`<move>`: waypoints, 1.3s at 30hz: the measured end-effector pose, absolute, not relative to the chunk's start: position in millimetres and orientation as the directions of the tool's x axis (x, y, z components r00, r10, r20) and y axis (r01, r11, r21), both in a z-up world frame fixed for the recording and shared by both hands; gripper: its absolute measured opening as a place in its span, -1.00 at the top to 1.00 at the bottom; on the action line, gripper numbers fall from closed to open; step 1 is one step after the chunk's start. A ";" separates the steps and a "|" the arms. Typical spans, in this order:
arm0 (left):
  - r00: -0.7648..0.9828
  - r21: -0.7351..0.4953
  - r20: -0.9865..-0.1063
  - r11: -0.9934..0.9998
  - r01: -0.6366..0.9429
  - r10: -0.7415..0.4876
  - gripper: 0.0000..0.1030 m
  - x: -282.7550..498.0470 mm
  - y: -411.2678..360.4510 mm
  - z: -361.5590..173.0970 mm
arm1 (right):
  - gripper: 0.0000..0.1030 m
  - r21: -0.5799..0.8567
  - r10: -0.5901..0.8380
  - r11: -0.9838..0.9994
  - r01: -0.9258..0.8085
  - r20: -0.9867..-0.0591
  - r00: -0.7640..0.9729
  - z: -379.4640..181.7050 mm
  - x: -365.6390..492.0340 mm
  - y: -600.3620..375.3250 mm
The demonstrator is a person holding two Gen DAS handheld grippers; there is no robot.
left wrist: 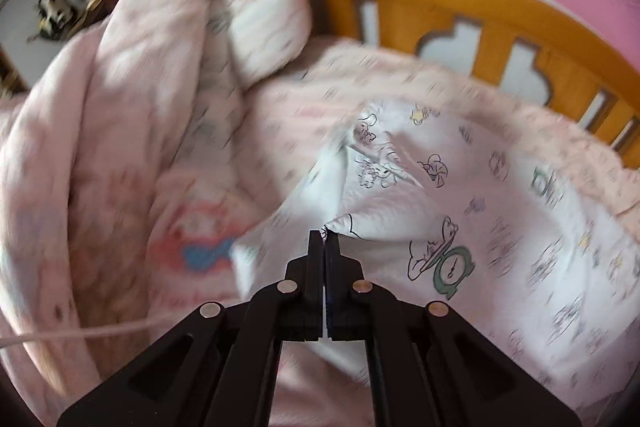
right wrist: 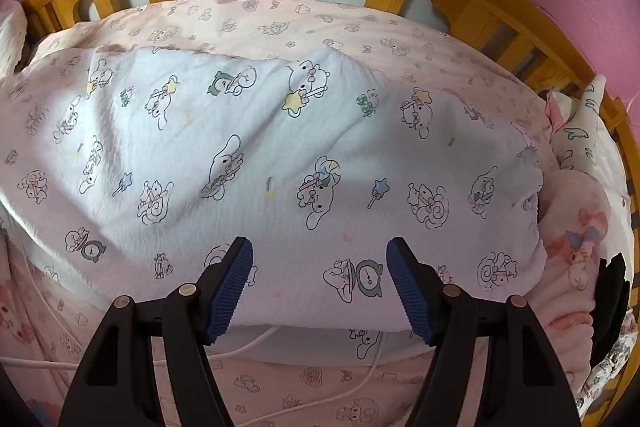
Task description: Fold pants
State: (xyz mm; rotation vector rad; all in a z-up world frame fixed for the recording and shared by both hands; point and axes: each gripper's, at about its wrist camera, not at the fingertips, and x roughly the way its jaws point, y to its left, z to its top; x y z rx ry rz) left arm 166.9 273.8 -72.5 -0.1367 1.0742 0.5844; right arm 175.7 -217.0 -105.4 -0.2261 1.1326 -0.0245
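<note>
The white cartoon-printed cotton pants (right wrist: 280, 155) lie spread on the pink bed sheet (right wrist: 280, 19); left tongs (left wrist: 325, 237) pinch an edge at 12 o'clock, right tongs (right wrist: 320, 259) gape empty; folding looks barely underway

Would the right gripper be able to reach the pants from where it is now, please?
Probably yes. The right gripper is open just above the pants, which lie spread on the bed with nothing between the fingers and the cloth. The left gripper already pinches another part, well aside.
</note>
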 end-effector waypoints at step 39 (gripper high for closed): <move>0.245 0.309 -0.860 0.839 -0.448 0.447 0.01 186.7 267.5 -102.8 | -0.38 -0.192 -0.146 0.977 -0.090 -0.915 0.377 -124.9 177.5 -223.6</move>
